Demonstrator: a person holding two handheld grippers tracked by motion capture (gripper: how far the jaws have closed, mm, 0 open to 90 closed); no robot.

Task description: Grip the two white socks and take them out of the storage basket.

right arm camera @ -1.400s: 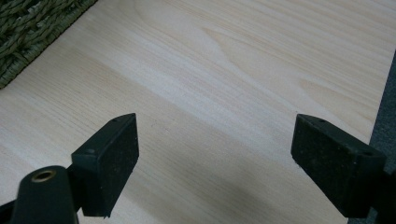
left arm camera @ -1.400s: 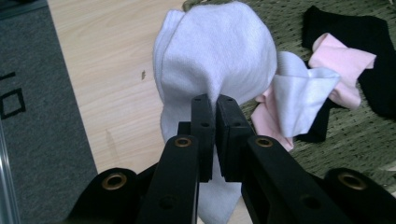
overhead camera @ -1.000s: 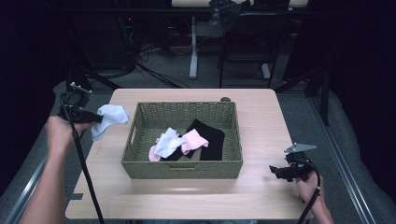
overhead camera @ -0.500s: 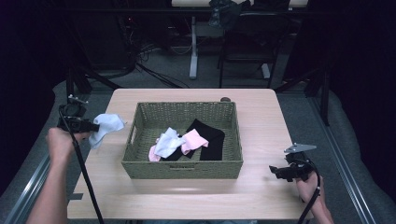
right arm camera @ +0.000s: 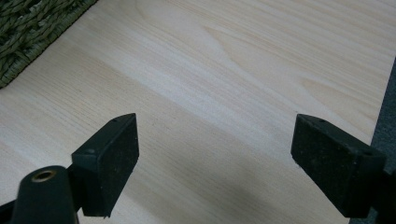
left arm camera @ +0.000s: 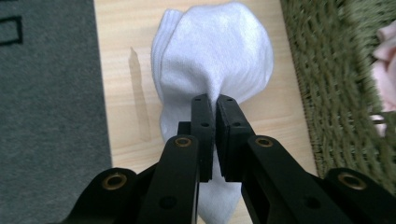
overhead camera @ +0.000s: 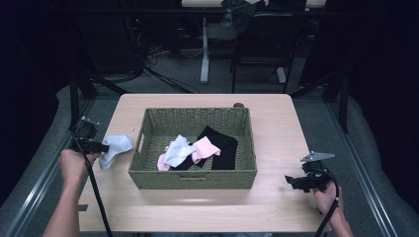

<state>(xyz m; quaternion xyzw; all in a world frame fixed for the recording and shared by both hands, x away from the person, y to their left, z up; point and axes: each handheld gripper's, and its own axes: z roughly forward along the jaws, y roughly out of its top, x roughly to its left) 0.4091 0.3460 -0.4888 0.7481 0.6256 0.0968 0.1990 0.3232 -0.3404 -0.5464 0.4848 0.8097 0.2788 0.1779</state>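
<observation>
A white sock [overhead camera: 115, 148] hangs low over the table's left edge, beside the woven basket [overhead camera: 193, 180]. My left gripper [overhead camera: 101, 147] is shut on it; in the left gripper view the jaws pinch the white sock [left arm camera: 215, 60] at a bunched fold, my left gripper [left arm camera: 214, 100] just above the wood. Inside the basket lie another white sock [overhead camera: 178, 149], a pink sock [overhead camera: 205, 147] and a black garment [overhead camera: 225, 148]. My right gripper [overhead camera: 291, 181] stands open over the bare tabletop near the right front corner, my right gripper [right arm camera: 215, 140] holding nothing.
The light wooden table [overhead camera: 276, 128] has bare wood right of the basket and along the front. A small dark round object [overhead camera: 238, 104] sits behind the basket's back rim. Grey floor and dark stands surround the table.
My left gripper has carried the white sock down and toward the table's near left, lower beside the basket. The right gripper has stayed put, open.
</observation>
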